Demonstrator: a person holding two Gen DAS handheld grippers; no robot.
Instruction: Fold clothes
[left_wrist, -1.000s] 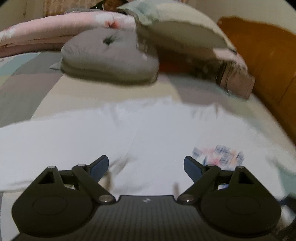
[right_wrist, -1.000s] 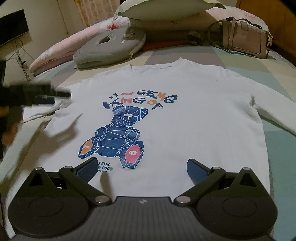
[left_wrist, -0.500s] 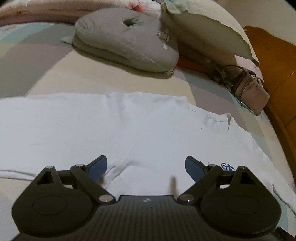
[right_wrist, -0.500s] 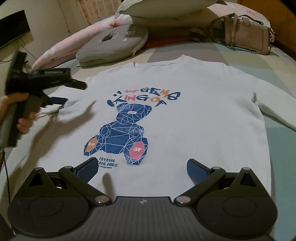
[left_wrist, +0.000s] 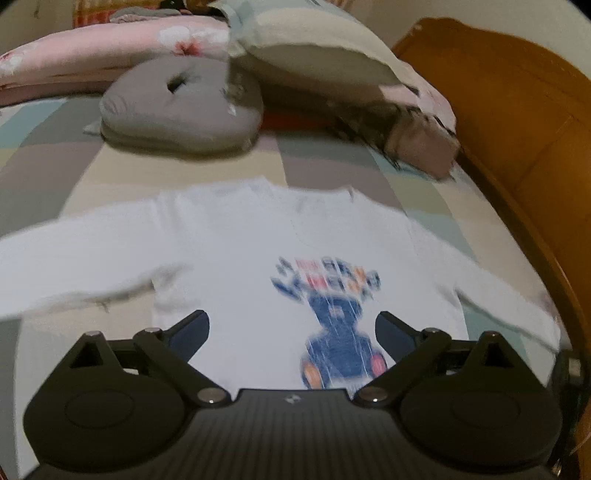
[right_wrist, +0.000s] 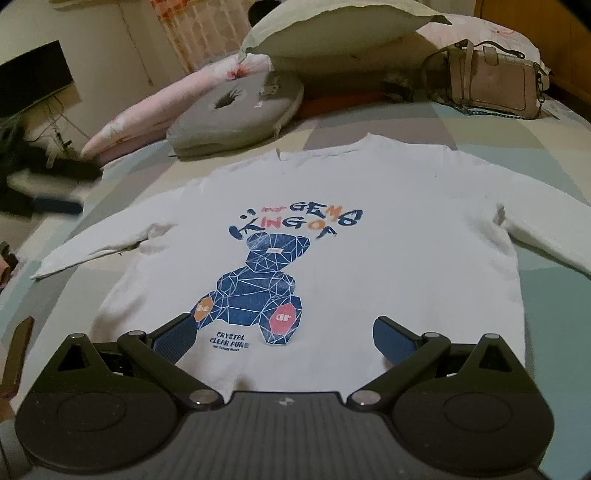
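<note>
White sweatshirt (right_wrist: 369, 229) lies flat under my empty, wide-apart right gripper (right_wrist: 282, 338), while only my opening, empty left gripper (left_wrist: 291, 330) view shows the wooden headboard (left_wrist: 517, 155) far right.

White sweatshirt (right_wrist: 332, 229) lies flat, front up, mid-bed; bare checked bedspread (right_wrist: 554, 295) open on both sides and beyond the collar. Far end crowded: grey ring cushion (right_wrist: 236, 110), pink floral pillow (right_wrist: 147, 118), pale pillow (right_wrist: 332, 33), tan handbag (right_wrist: 495, 85). Wooden bed frame (left_wrist: 517, 129) walls the right edge. Nothing stands on the shirt.
</note>
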